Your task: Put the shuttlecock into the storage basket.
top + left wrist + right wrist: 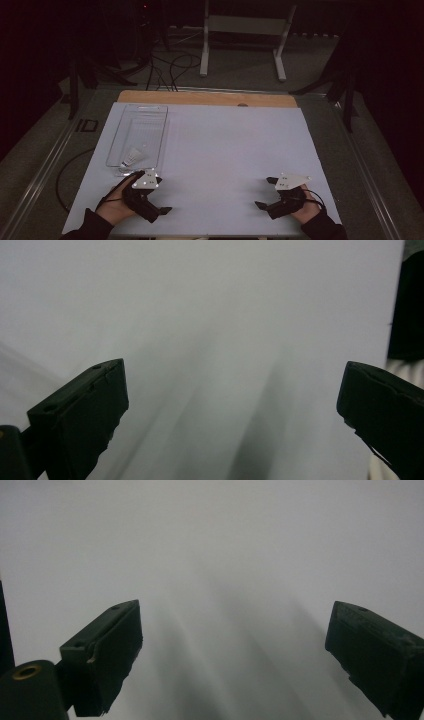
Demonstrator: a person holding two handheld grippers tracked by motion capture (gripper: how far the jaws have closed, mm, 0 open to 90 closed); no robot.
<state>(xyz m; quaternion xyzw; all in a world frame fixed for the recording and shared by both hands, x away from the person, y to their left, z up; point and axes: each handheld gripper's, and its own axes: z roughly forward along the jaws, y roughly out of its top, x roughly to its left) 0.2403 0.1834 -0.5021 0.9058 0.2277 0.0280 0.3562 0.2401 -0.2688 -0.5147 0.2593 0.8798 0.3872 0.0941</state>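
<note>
The left gripper (159, 210) and right gripper (265, 192) rest on the white table sheet (225, 150), jaws spread wide and holding nothing. The small white shuttlecock (131, 158) lies in the clear rectangular plastic tray (150, 112) — just beyond the left gripper, well apart from the right.

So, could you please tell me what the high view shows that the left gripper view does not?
High view: the clear plastic tray at the table's left with a small white shuttlecock-like object at its near end, both hands, the right gripper, and the floor with cables beyond. Left gripper view: a close look along the left gripper, its black jaws wide apart with nothing between them. Both: the white table surface.
</note>
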